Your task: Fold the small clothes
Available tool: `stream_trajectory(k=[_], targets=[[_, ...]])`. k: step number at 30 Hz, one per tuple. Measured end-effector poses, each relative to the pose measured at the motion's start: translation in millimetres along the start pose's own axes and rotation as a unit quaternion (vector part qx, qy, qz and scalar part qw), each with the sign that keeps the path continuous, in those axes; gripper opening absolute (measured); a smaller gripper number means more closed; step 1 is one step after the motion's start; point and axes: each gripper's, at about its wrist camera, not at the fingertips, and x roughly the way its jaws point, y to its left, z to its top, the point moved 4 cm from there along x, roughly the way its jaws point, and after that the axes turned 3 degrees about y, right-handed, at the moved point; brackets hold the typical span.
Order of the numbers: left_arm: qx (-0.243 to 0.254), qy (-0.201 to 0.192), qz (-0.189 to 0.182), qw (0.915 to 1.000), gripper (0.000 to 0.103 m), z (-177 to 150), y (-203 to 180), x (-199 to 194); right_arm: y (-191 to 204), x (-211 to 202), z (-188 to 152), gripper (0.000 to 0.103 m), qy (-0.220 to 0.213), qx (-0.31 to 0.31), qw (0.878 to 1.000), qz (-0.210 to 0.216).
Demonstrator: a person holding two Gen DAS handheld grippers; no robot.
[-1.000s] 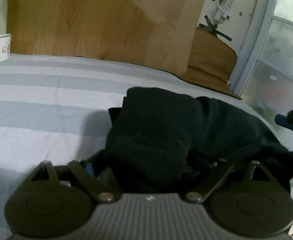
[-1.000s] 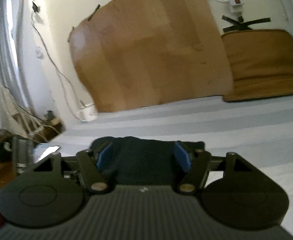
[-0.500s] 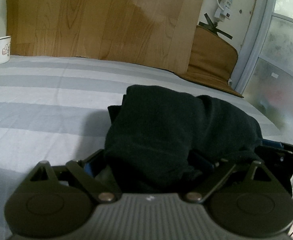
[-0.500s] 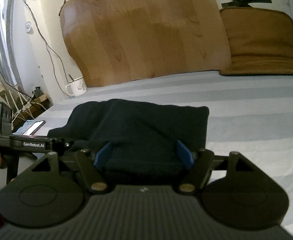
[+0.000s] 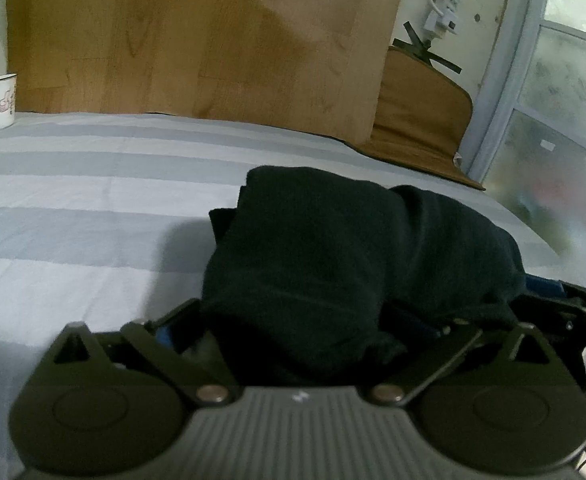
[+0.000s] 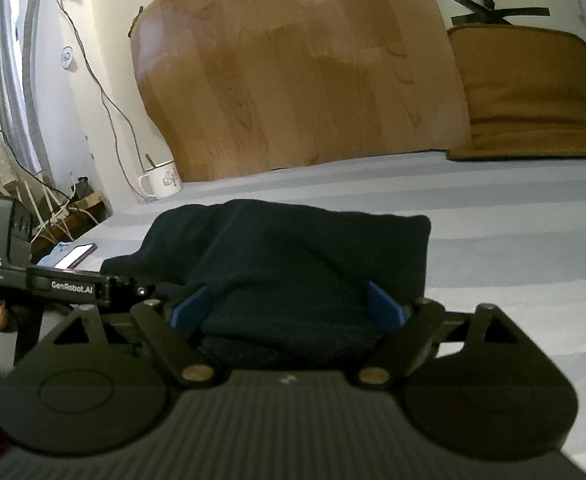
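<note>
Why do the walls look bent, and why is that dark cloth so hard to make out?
Left wrist view: fisheye bends the window frame; the folded black garment is underexposed, casting a soft shadow leftward. Right wrist view: the wood-grain board bulges; window glare washes the left edge.

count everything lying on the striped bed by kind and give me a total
dark folded cloth garment: 1
white enamel mug with a spoon in it: 1
brown padded cushion at the far edge: 1
phone with a lit screen at the bed's edge: 1
total: 4
</note>
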Motion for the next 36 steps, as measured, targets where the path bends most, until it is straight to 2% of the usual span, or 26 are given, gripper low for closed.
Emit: stream_trajectory(k=[9,16,36], targets=[[0.001,0.003,-0.003,1.0000,0.103,0.1,0.3,0.0,0.6,0.9,-0.4,0.094,0.001,-0.006,1.000,0.004],[0.004,0.010,-0.007,0.9999,0.103,3.8,1.3,1.1,0.3,1.0,-0.4,0.094,0.000,-0.005,1.000,0.005],[0.005,-0.002,-0.005,1.0000,0.103,-2.3,-0.1,-0.6,0.4,0.6,-0.7,0.094,-0.001,-0.001,1.000,0.006]])
